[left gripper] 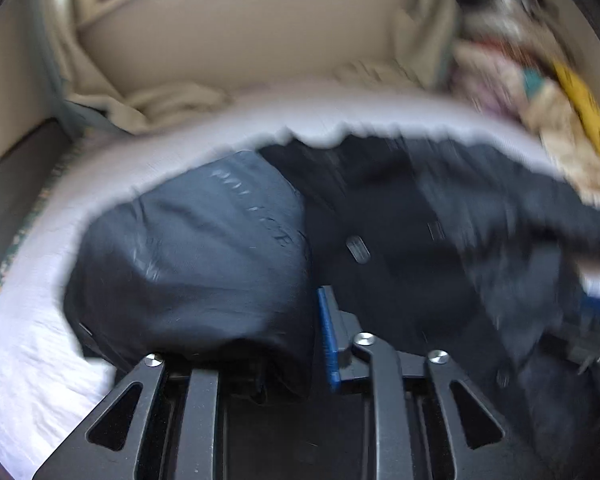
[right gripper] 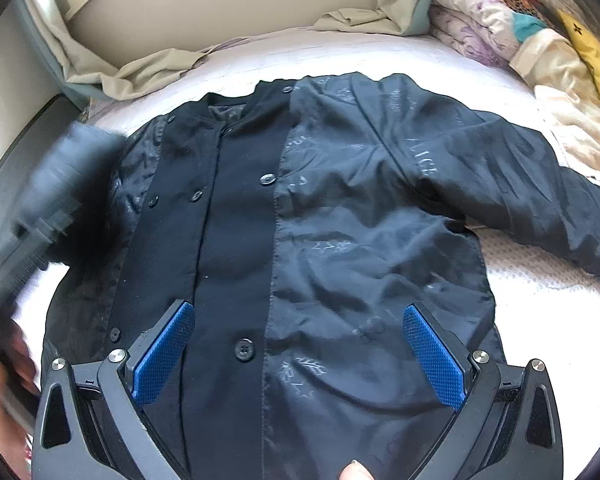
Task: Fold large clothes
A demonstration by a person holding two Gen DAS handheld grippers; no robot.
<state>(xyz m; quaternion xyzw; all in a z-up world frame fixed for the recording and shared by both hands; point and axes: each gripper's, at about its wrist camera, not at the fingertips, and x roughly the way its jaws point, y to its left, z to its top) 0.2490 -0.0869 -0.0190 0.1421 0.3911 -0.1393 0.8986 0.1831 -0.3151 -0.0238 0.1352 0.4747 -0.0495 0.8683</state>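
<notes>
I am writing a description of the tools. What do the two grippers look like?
Both are black, with angular linkage arms, triangular cut-outs and silver pivot bolts. The right gripper has two blue fingers with a fine dotted texture. The left gripper shows only one blue pad, seen edge-on. No cables or sleeves are visible.

Faint lettering on the dark jacket

On the jacket's [right gripper: 340,208] sleeve near the shoulder, pale capitals end in "LICE" [right gripper: 422,164]; the letters before them are lost in a crease. The other pale marks over the fabric, and the blurred sleeve print [left gripper: 256,208] in the left wrist view, cannot be read.
</notes>
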